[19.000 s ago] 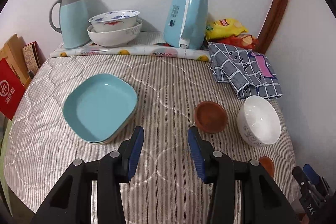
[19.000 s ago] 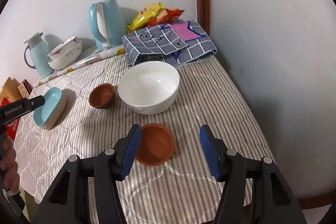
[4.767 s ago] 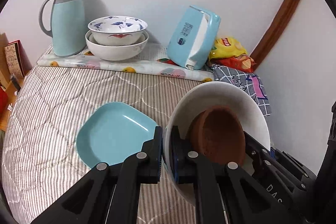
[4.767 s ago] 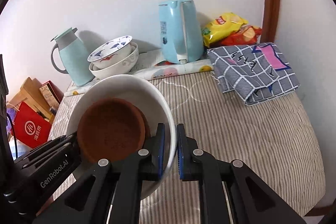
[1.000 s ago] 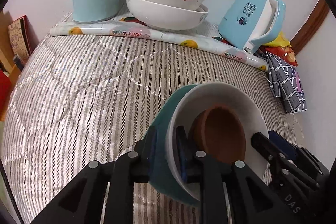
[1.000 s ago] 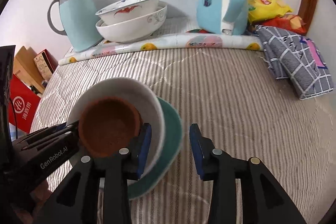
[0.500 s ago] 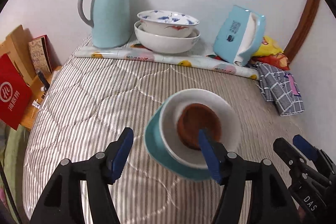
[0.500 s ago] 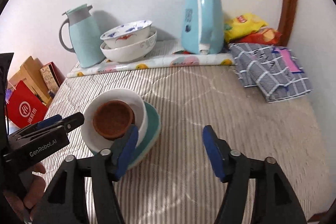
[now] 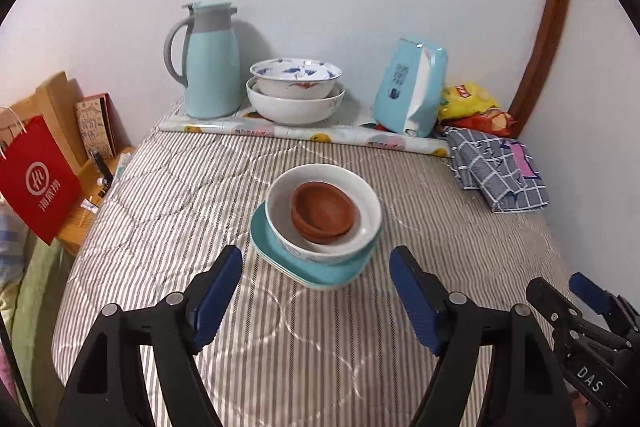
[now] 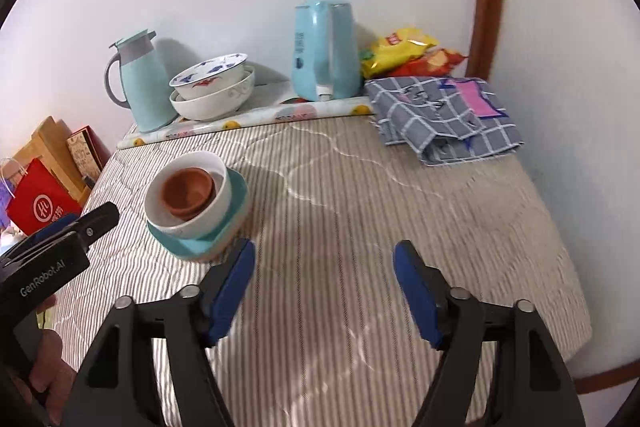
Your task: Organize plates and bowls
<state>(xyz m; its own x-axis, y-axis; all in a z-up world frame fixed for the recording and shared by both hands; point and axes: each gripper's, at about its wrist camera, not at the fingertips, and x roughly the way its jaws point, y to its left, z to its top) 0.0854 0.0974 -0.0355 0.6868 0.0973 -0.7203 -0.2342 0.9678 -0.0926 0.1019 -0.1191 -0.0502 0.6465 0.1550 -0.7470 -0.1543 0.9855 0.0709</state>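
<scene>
Claws apart now: left claw (image 9: pixel 316 269) and right claw (image 10: pixel 324 263) have just opened, releasing the white bowl (image 9: pixel 362 203) onto the teal plate (image 9: pixel 320 273).

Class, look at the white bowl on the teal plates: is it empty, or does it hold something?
Not empty. The white bowl holds brown bowls nested inside it, atop the teal plates.

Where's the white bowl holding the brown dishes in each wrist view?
Left wrist: white bowl at centre, on the teal plates, beyond the open jaws.
Right wrist: white bowl left of centre, same stack.
Shared landmark: blue kettle by the wall.
</scene>
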